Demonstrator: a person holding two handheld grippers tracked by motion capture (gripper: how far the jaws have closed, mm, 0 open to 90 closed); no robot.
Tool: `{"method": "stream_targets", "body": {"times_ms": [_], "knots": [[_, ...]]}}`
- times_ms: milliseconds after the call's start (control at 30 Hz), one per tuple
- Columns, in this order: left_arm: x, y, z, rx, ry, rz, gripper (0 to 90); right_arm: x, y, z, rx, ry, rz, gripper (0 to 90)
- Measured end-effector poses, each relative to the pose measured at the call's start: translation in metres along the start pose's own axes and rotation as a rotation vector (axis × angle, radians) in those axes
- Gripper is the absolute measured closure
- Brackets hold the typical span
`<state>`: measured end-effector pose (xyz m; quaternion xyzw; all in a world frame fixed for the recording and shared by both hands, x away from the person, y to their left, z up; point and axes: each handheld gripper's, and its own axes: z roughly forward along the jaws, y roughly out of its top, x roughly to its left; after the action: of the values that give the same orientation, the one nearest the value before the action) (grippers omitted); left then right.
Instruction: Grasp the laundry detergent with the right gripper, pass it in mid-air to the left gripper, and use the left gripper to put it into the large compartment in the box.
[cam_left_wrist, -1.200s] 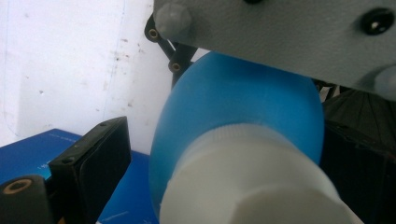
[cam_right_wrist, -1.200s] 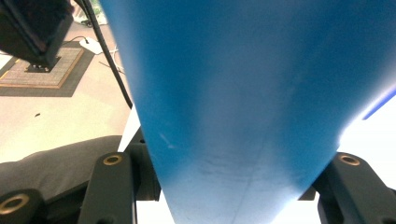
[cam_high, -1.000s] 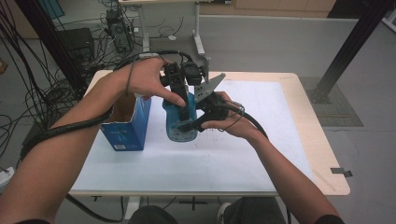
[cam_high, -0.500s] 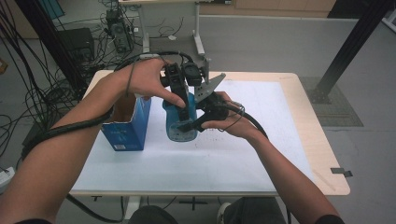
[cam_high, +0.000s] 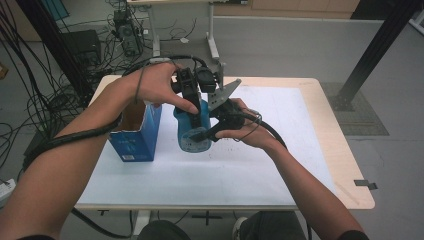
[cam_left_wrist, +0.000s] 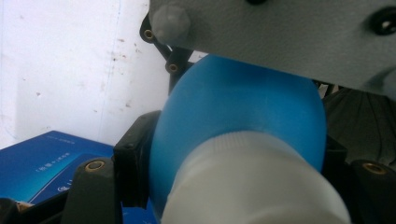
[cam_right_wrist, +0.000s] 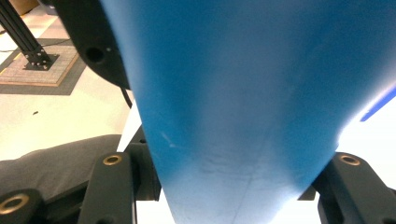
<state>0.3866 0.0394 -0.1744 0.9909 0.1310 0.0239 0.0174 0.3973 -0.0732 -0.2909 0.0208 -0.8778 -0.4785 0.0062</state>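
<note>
**Jaws of both grippers closed on the blue bottle**

Jaws on my left gripper (cam_high: 192, 107) stand on either side of the blue bottle (cam_high: 192, 131) just below its white cap (cam_left_wrist: 252, 184), pressed to the shoulder; the left gripper view shows 1 black jaw tight against each flank of the blue body. Jaws on my right gripper (cam_high: 210, 134) clamp the same bottle lower down, and the right gripper view shows 1 jaw on each side of the blue wall, with no gap visible at either contact.

Bottle position: upright on the white table (cam_high: 260, 170), left of centre, its base at the table surface. Whether the base bears fully on the table I cannot tell.

My left hand (cam_high: 160, 87) comes over from above, with the left gripper pointing down at the bottle's top. My right hand (cam_high: 245, 131) comes in from the right, level with the bottle's lower half.

Adjacent item: 1 open blue carton (cam_high: 136, 132) stands just beside the bottle on its left, apart from it. The left gripper view shows a corner of this carton at lower left, behind the jaw.
</note>
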Motion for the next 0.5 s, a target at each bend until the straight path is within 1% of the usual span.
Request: {"method": "stream_targets", "body": {"times_ms": [200,400,500], "knots": [[-0.0004,0.0003,0.0015,0.004,-0.002,-0.004,34.4,0.0002,-0.0008,0.0007,0.006,-0.006,-0.006,43.0],[-0.0003,-0.0003,0.0018,0.002,-0.003,-0.007,34.5,0.0007,-0.0011,0.0009,0.002,0.0,-0.002,43.0],[-0.0001,0.0,0.0017,0.007,0.0,-0.002,34.5,0.0006,-0.0011,0.0011,0.002,-0.003,-0.003,43.0]]}}
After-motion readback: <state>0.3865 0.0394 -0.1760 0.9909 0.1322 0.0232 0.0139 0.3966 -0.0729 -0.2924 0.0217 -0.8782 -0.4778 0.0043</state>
